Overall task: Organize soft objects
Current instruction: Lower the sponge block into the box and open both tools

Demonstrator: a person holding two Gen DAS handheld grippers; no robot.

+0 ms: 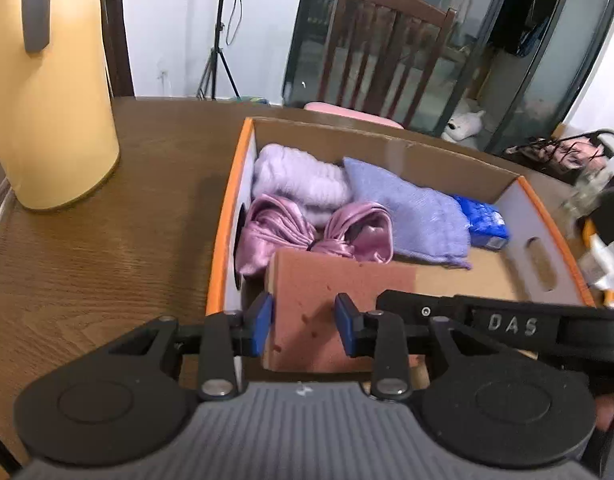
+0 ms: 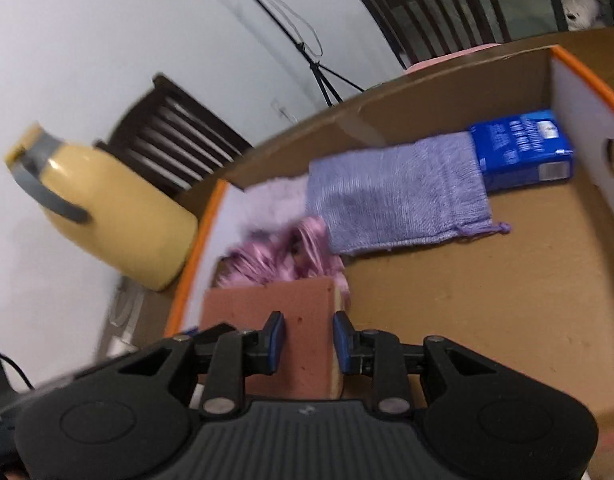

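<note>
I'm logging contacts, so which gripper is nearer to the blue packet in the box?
Right. The right gripper, straddling the sponge, is nearer the blue packet; the left gripper is beside it, farther from it.

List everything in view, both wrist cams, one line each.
sponge: 1, reddish-pink with a yellow layer, near left part of the box, between both grippers' fingers
satin bow: 1, shiny pink, in the box just beyond the sponge
fluffy cloth: 1, pale lilac, far left corner of the box
knit pouch: 1, lavender, middle of the box by the far wall
packet: 1, blue, far right corner of the box
box: 1, cardboard with orange rim, on the table
jug: 1, yellow with grey handle, on the table left of the box
table: 1, brown wood
chairs: 2, dark wood, behind the table
left gripper: 1, black with blue pads, at the sponge
right gripper: 1, black with blue pads, at the sponge
</note>
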